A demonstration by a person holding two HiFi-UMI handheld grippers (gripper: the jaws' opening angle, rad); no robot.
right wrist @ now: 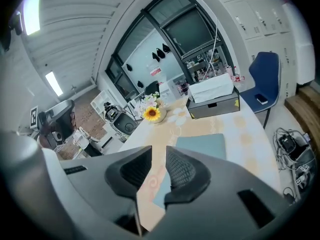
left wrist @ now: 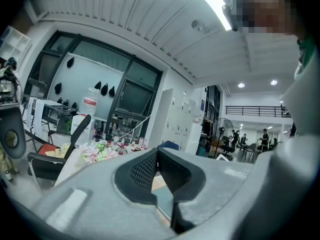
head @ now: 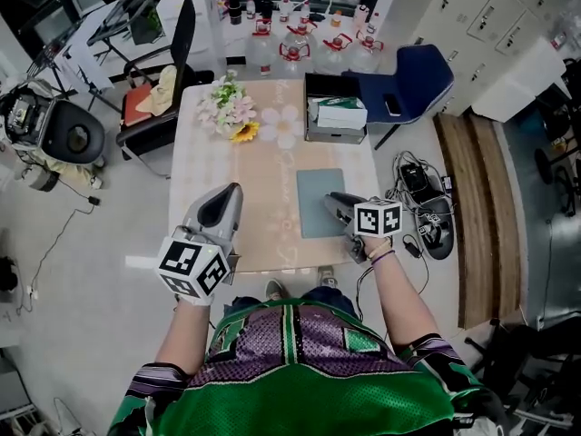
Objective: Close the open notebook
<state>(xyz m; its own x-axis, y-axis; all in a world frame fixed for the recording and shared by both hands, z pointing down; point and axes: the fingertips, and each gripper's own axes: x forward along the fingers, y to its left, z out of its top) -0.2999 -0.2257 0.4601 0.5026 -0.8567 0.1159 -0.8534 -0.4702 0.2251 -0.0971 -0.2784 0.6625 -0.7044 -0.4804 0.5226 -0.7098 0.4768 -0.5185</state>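
Hovering at near right corner of notebook [head: 320, 198], long axis running away across tabletop [head: 263, 166]: right tongs [head: 332, 198] slightly parted, empty; left tongs [head: 234, 190] closed, farther left.

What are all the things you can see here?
table: one, beige flowery cloth, middle of the room
notebook: one, grey-blue, closed and flat on the table's near right
flowers: one bunch, pale with a yellow sunflower, table's far left
storage box: one, dark, table's far right
blue chair: one, beyond the table's right corner
black chair: one, beyond the table's left corner
water bottles: several, clear with red tops, floor behind the table
cables: a tangle, black, floor right of the table
left gripper: one, grey, shut, empty
right gripper: one, grey, open, empty, over the notebook's near edge
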